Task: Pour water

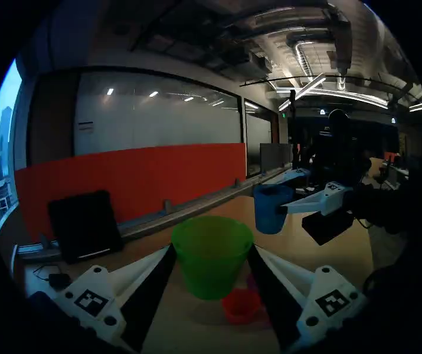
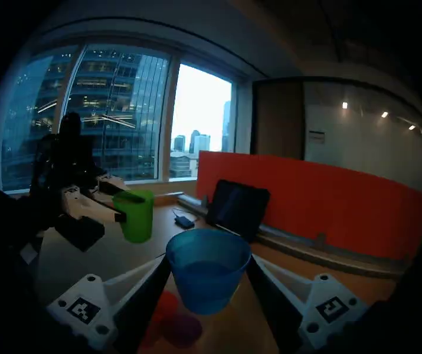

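Two cups are in hand, one per gripper. The left gripper has its jaws pinching the green cup by its side walls, at lower centre of the left gripper view. The right gripper has its jaws pinching the blue cup the same way, at lower centre of the right gripper view. Both cups stand upright and appear to hang above the surface, near one another but apart.

We judge both to be thin plastic: light, smooth and somewhat yielding under pressure. The blue cup shows a darker level inside that we take for water, so it should be the heavier and its weight will shift as it tips. The hold belongs on opposite walls below the rim, firm enough against slipping yet not so hard as to buckle the wall. We cannot tell whether the green cup holds anything.

Count: one green cup, one blue cup, one small red item and one purple item on the surface below the green cup, and one dark tablet at the left of the frame.
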Demonstrator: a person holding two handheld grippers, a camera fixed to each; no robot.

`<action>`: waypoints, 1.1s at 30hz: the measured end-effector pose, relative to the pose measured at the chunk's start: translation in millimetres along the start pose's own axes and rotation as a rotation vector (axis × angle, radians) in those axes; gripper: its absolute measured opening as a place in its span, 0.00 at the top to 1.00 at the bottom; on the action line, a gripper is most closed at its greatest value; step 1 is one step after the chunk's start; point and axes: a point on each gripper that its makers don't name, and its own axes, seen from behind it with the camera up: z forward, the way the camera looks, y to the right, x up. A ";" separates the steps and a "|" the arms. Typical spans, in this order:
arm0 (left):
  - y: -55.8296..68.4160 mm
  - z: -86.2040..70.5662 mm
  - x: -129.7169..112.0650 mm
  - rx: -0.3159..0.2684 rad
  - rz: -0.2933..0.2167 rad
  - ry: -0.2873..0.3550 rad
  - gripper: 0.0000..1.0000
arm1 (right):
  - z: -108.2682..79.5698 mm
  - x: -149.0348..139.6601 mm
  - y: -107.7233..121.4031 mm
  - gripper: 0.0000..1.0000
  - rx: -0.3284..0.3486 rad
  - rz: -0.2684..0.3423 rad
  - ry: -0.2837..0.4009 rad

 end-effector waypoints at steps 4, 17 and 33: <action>1.4 -4.3 6.6 0.008 0.003 0.021 0.14 | -2.8 7.6 -3.3 0.09 0.001 0.005 0.026; 15.4 -13.3 29.4 -0.002 0.012 0.096 0.14 | -6.7 21.0 -10.4 0.09 0.008 0.013 0.058; 28.0 -13.5 15.2 -0.023 0.013 0.100 0.14 | -9.7 34.4 -20.1 0.09 0.035 -0.082 0.057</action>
